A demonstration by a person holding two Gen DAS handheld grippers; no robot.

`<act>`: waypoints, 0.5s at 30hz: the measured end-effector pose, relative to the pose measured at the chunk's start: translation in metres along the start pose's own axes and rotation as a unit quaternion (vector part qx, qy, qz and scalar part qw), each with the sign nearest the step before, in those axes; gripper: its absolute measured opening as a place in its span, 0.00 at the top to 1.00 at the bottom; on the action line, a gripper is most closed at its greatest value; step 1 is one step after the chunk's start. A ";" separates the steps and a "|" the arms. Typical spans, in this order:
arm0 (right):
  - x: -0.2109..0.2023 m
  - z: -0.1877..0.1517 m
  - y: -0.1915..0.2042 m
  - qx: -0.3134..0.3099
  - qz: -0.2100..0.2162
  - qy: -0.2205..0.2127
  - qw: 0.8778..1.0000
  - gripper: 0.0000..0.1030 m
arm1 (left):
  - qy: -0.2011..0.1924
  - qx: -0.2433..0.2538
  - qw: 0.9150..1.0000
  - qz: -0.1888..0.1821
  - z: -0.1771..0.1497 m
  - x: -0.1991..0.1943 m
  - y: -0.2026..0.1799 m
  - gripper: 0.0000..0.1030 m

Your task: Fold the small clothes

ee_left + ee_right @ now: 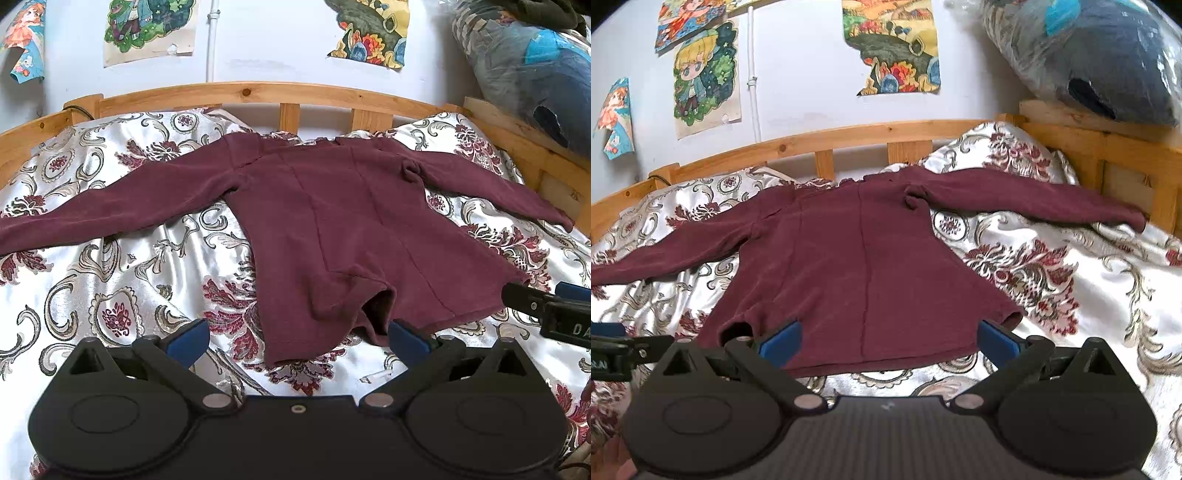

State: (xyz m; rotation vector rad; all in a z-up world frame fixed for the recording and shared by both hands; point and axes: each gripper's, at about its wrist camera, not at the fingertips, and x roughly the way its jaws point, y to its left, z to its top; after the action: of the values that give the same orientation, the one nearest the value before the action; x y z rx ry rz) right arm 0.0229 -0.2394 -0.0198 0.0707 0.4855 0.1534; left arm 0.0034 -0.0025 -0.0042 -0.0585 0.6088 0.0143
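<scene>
Left gripper point(297, 341) spread wide, blue pads point(186, 341) apart, nothing between them; it sits low over the near hem of the top point(343, 236), its right pad just beside the rucked-up hem fold, contact unclear; right gripper point(888, 341) also spread wide, pads point(995, 341) straddling the hem's right half, not pinching cloth; each gripper shows in the other's view, right one at the left view's right edge point(550, 310), left one at the right view's left edge point(620, 350); top is maroon, long-sleeved, lying flat on the quilt point(122, 288), collar toward the far rail point(258, 92), hem nearest the grippers; both sleeves spread outward, left sleeve point(110, 210) running off the left edge, right sleeve point(1034, 201) reaching toward the side board point(1108, 155); small bunched wrinkle point(912, 195) at the right armpit; hem on the left side is lifted and curled, showing a dark opening point(376, 306); quilt is glossy white with red and grey floral print; posters point(701, 74) on the wall above; plastic-wrapped bundle point(1108, 66) on the board at right.
</scene>
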 end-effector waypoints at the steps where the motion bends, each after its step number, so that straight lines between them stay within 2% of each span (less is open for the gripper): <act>1: 0.000 0.001 -0.002 0.010 0.004 0.005 1.000 0.00 | 0.000 0.001 1.000 0.001 0.001 0.001 0.000 0.01; 4: 0.002 0.011 -0.019 0.055 0.017 0.016 0.998 0.00 | 0.016 0.024 1.000 0.000 0.013 0.006 0.000 0.01; 7: 0.001 0.033 -0.047 0.098 0.038 0.017 0.994 0.00 | 0.028 0.092 0.995 0.011 0.035 0.009 -0.004 0.01; 10: 0.006 0.060 -0.078 0.106 0.054 0.018 0.993 0.00 | 0.046 0.131 0.990 0.014 0.070 0.007 -0.004 0.01; 12: 0.011 0.076 -0.098 0.093 0.042 0.007 0.995 0.00 | 0.055 0.136 0.989 0.016 0.093 0.009 -0.002 0.01; 15: 0.027 0.097 -0.127 0.084 -0.017 -0.016 0.996 0.00 | 0.063 0.118 0.991 0.017 0.116 0.021 0.002 0.01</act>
State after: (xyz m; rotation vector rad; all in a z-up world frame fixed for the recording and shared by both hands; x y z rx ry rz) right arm 0.1080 -0.3636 0.0400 0.2288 0.4661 0.0780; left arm 0.0870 0.0062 0.0791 0.1821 0.7346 -0.0286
